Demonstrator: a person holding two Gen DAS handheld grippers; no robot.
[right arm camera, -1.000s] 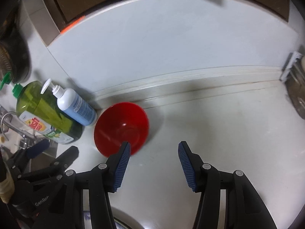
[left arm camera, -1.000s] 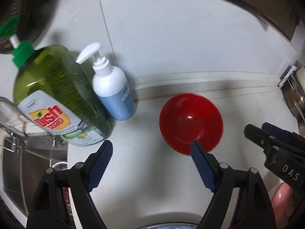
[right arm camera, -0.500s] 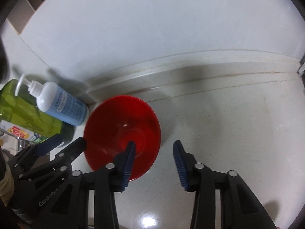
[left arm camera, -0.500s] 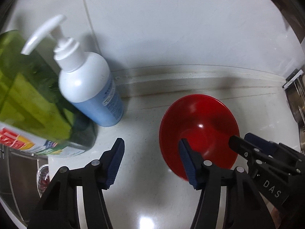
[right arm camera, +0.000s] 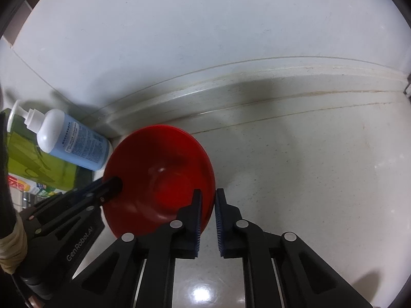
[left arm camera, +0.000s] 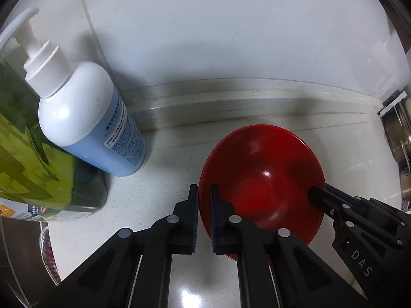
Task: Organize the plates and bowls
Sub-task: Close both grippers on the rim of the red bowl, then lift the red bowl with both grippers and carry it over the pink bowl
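Observation:
A red bowl (left arm camera: pixel 262 179) (right arm camera: pixel 159 177) stands on the pale counter near the back wall. My left gripper (left arm camera: pixel 204 197) is shut on the bowl's left rim, one finger outside and one inside. At the opposite side my right gripper (right arm camera: pixel 208 202) is shut on the right rim in the same way. Each gripper shows in the other's view: the right gripper (left arm camera: pixel 318 195) at the bowl's right edge, the left gripper (right arm camera: pixel 110 187) at its left edge.
A white and blue pump bottle (left arm camera: pixel 90 123) (right arm camera: pixel 72 141) and a large green detergent bottle (left arm camera: pixel 30 159) (right arm camera: pixel 28 159) stand just left of the bowl. Metal cookware (left arm camera: pixel 400 154) sits at the far right. A sink edge (left arm camera: pixel 23 254) lies at lower left.
Both grippers came down and forward to the red bowl and closed, the left over its left rim, the right over its right rim. The bowl looms larger in both views.

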